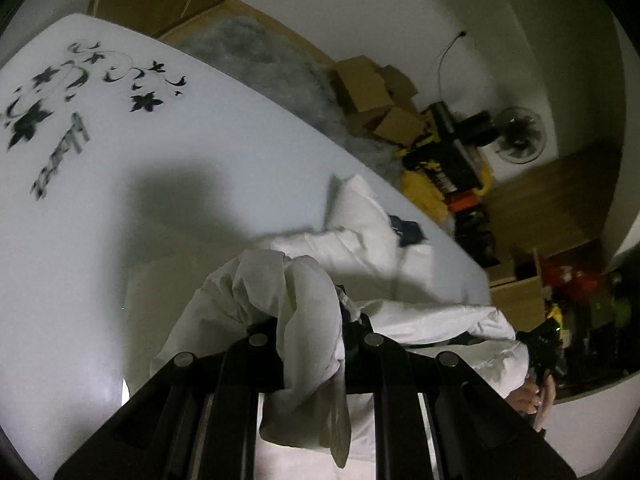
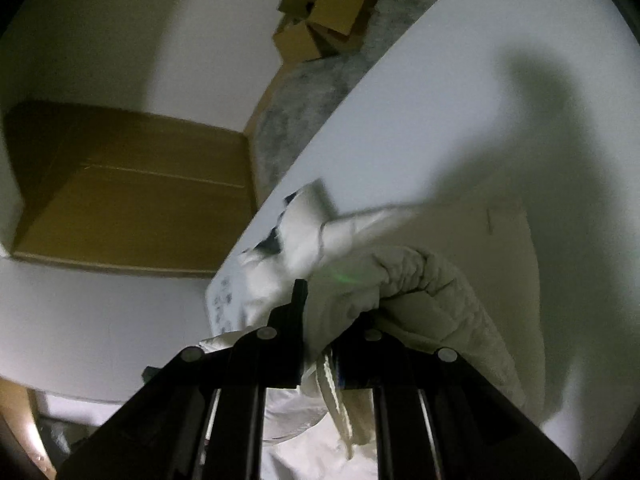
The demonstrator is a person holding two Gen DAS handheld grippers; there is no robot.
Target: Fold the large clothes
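White padded jacket [image 1: 360, 240] is lying along the far edge of the white table [image 1: 120, 240], bunched toward both grippers. The left gripper [image 1: 312, 332] is clamping a thick fold of the fabric between its jaws, and the right gripper [image 2: 320, 320] is pinching another quilted edge (a drawcord is dangling below it). Cardboard boxes [image 1: 372, 96] are sitting on the floor beyond, beside a fan [image 1: 520, 136].

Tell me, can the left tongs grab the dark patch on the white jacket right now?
Probably not right away. The left tongs are already shut on a bunch of the white jacket, so they are full. The dark patch lies farther along the white table, with nothing covering it, so they would have to let go first.
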